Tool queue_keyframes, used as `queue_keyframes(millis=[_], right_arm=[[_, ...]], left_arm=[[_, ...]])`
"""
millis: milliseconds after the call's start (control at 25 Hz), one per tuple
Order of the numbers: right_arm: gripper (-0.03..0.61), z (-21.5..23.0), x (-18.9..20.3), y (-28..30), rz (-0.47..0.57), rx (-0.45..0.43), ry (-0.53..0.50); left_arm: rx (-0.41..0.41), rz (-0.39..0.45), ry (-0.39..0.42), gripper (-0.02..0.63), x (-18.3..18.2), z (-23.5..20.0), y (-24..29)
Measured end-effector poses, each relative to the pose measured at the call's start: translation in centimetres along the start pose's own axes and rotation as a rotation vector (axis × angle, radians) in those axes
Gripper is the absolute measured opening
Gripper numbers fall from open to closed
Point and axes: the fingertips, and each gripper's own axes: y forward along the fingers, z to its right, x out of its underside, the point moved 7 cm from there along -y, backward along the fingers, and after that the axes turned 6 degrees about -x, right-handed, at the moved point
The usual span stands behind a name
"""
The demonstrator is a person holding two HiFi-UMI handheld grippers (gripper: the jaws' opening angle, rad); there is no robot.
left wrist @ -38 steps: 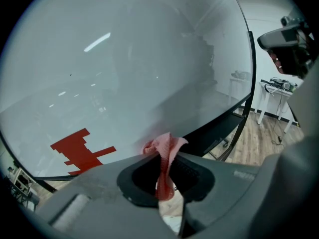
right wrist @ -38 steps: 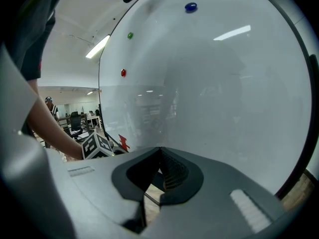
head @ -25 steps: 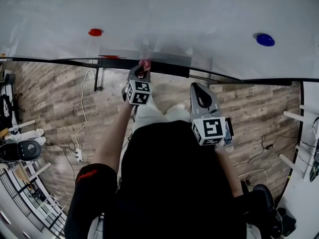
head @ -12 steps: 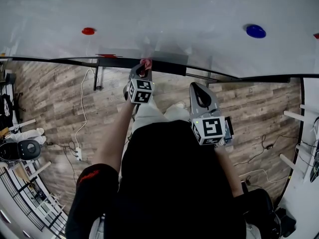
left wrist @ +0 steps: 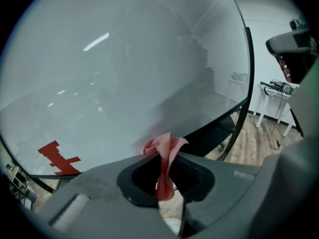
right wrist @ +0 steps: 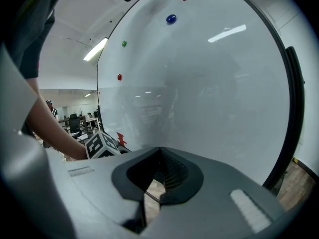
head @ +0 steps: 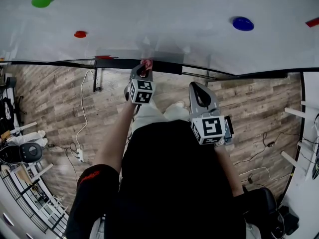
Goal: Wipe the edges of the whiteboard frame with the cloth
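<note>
Left gripper (head: 142, 70), frame centre: jaws clamped on pink cloth (left wrist: 164, 149), which touches the whiteboard frame (head: 50, 62). Right gripper (head: 198, 87), right of centre: jaws together, empty.

Glossy, smooth whiteboard (head: 164, 14) with a black matt frame (left wrist: 247, 63). Below it, wood-grain plank floor (head: 55, 98). At the frame, soft pink woven cloth (left wrist: 164, 151).

The whiteboard (head: 164, 24) stands ahead of the person. The left claw (head: 144, 69) is at the frame (head: 50, 62) along its lower edge, and the cloth (head: 145, 63) between its jaws touches the board. The right claw (head: 198, 89) lies to the right, back from the board.
</note>
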Motion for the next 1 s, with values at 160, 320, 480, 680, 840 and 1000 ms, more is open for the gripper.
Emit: queue_keyframes(millis=[160, 320, 480, 680, 840, 1000], right_arm=[[0.003, -0.2, 0.0, -0.2, -0.002, 0.001, 0.000], [0.003, -0.3, -0.1, -0.2, -0.002, 0.001, -0.004], [0.003, -0.2, 0.0, -0.4, -0.001, 0.009, -0.002], [0.003, 0.0, 0.2, -0.7, -0.002, 0.017, 0.002], [0.003, -0.1, 0.3, -0.8, -0.005, 0.016, 0.000], [0.002, 0.1, 0.5, -1.1, -0.005, 0.019, 0.000]], left_arm=[[0.009, 0.001, -0.002, 0.048, -0.2, 0.2, -0.2], [0.013, 0.007, 0.002, 0.048, -0.4, 0.7, -0.3], [0.026, 0.008, 0.009, 0.048, -0.6, 1.2, -0.2], [0.044, 0.010, 0.017, 0.048, -0.8, 1.8, -0.1], [0.051, 0.013, 0.019, 0.048, -1.0, 2.2, -0.1], [0.060, 0.013, 0.023, 0.048, -1.2, 2.8, 0.1]])
